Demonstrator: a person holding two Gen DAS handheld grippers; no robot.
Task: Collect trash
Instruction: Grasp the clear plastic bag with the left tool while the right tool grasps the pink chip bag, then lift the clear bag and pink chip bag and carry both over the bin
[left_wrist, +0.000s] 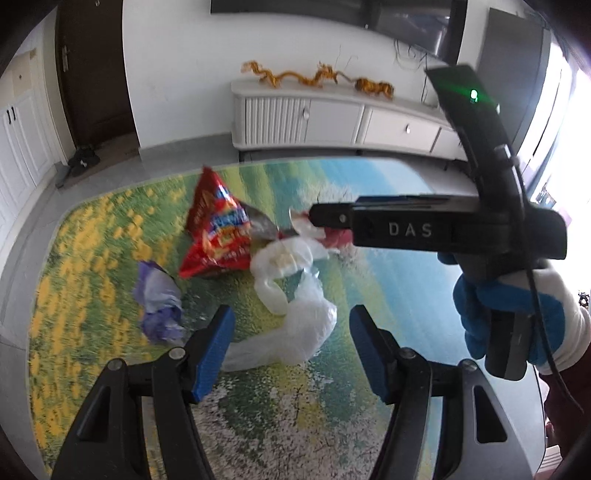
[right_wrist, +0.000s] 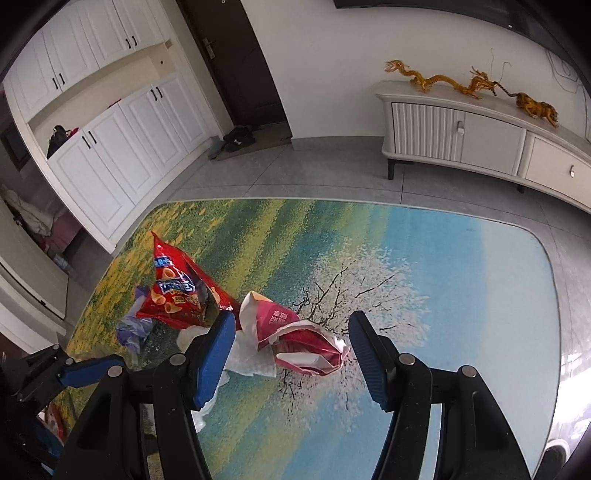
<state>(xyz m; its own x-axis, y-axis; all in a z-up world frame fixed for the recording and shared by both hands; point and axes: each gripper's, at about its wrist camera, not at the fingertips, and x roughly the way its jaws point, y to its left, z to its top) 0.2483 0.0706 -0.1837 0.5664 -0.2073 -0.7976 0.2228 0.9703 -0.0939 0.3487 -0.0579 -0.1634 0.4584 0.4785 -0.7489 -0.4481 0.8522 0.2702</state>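
My left tongs (left_wrist: 291, 350) hang with the blue pads apart and nothing between them, and the white plastic bag (left_wrist: 295, 332) lies on the rug (left_wrist: 388, 280) just ahead at twelve o'clock; it is thin and slack, so I judge a shallow bite could catch only one layer and let the rest slide out, or snag the rug pile with it. My right tongs (right_wrist: 291, 354) are likewise apart and empty, with the crumpled pink packet (right_wrist: 303, 339) right at their tips at twelve o'clock, lying partly on a white paper napkin (right_wrist: 251, 358). If I close low there, I think the napkin could come up with it or tear. Past that, at about ten o'clock in the right view, the red snack bag (right_wrist: 177, 295) stands puffed and open-mouthed; a squeeze might spill crumbs, though I cannot see inside. The purple wrapper (left_wrist: 159, 302) sits at ten o'clock of my left tongs, near the red bag. In the left view my right tongs reach across at two o'clock, so both closing on this one pile could collide.
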